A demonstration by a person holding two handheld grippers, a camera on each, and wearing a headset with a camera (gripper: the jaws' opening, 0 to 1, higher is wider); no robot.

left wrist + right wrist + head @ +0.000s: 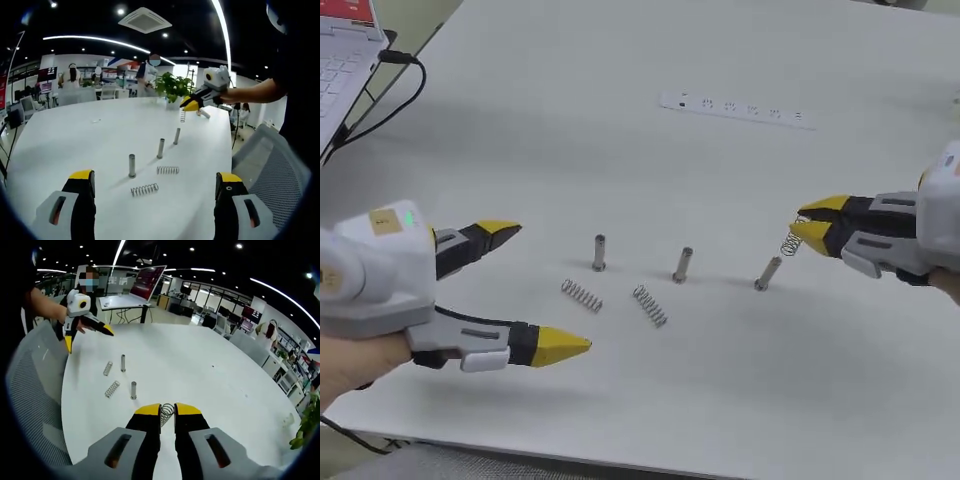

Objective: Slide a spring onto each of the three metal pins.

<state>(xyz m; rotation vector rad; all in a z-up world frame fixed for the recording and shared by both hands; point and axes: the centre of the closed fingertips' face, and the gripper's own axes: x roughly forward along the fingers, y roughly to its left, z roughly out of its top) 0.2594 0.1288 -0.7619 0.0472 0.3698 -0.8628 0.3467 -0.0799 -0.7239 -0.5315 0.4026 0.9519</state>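
Three short metal pins stand upright in a row on the white table: left pin point(599, 252), middle pin point(682, 264), right pin point(767, 273), the last one leaning. Two loose springs point(581, 294) point(649, 305) lie in front of them. My right gripper point(800, 222) is shut on a third spring point(791, 242), held just above and right of the right pin; the spring point(167, 412) sits between its yellow tips. My left gripper point(545, 288) hovers open, left of the pins, holding nothing. From the left gripper view the pins point(161, 148) and springs point(144, 189) lie ahead.
A white power strip point(735, 108) lies farther back on the table. A laptop point(340, 50) with a black cable point(405, 95) sits at the far left corner. The table's near edge point(620, 462) runs just below the left gripper. People stand in the room beyond.
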